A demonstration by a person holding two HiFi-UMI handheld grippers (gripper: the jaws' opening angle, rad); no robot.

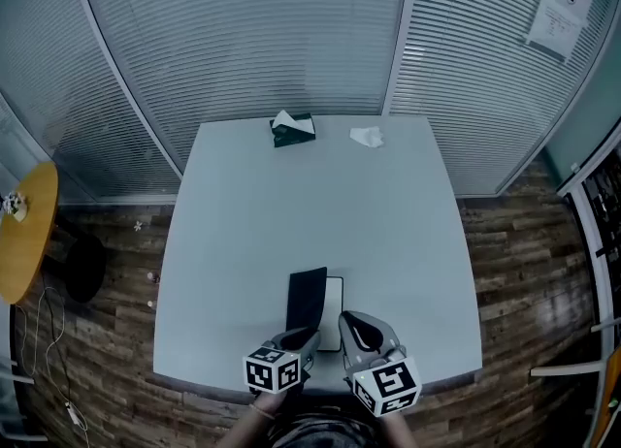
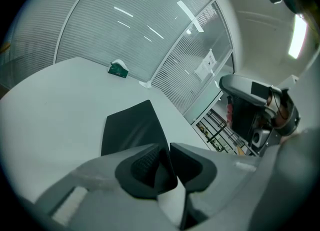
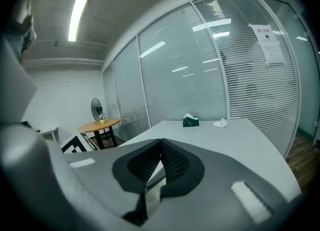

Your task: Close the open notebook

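Note:
The notebook lies near the front edge of the white table [image 1: 291, 213]. Its black cover [image 1: 307, 299] is raised and tilted over the right half, where a strip of white page [image 1: 334, 312] shows. My left gripper [image 1: 309, 337] is at the cover's near edge. In the left gripper view the black cover [image 2: 131, 127] runs down between the jaws of that gripper [image 2: 169, 147], which stand slightly apart, with a gap at the left pad. My right gripper [image 1: 347, 322] is beside the page, its tips [image 3: 160, 142] together with nothing seen between them.
A green tissue box [image 1: 293, 130] and a crumpled tissue [image 1: 367, 137] sit at the table's far edge. Glass partitions with blinds stand behind the table. A round yellow side table [image 1: 24, 233] is at the left, with a fan [image 3: 96, 110] near it.

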